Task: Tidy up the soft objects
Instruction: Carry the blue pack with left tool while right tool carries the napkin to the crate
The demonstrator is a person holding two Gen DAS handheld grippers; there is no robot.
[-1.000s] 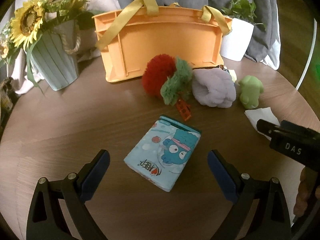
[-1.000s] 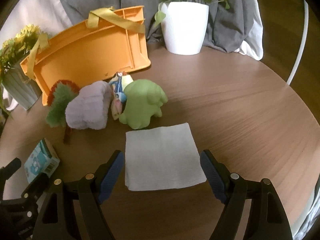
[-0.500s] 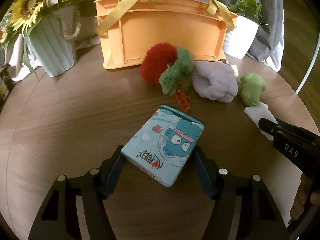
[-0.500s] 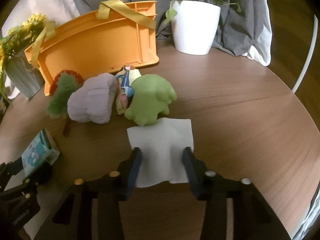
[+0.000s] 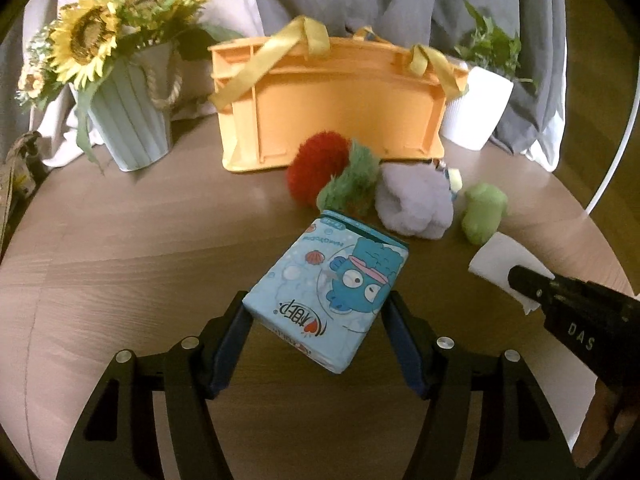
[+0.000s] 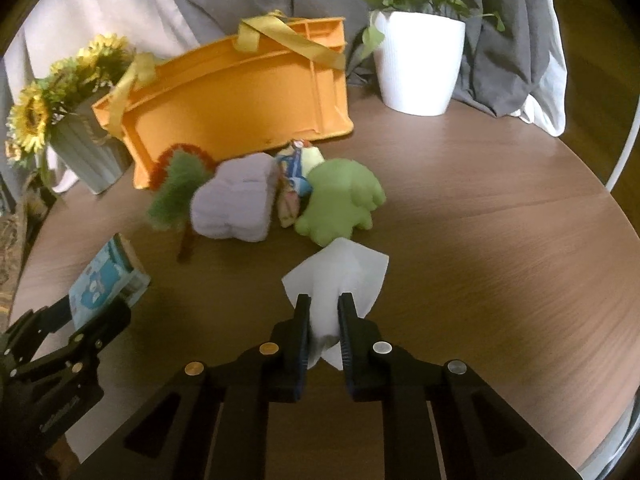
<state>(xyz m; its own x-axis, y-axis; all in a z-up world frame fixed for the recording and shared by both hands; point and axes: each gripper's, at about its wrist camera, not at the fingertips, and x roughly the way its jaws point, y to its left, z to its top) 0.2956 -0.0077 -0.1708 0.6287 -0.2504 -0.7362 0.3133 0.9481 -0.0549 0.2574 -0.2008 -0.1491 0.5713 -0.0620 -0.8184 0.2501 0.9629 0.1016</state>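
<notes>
Left gripper [image 5: 316, 320] clamped on blue cartoon-printed tissue pack [image 5: 330, 294] — diagonal hold, likely to twist free. Right gripper [image 6: 323, 316] pinching white paper napkin [image 6: 340, 276] — thin, could tear or slip.

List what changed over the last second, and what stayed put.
The left tongs closed on the blue tissue pack and lifted it. The right tongs pinched the white napkin, bunching it up off the table. The orange basket, the plush toys and both plant pots stayed in place.
</notes>
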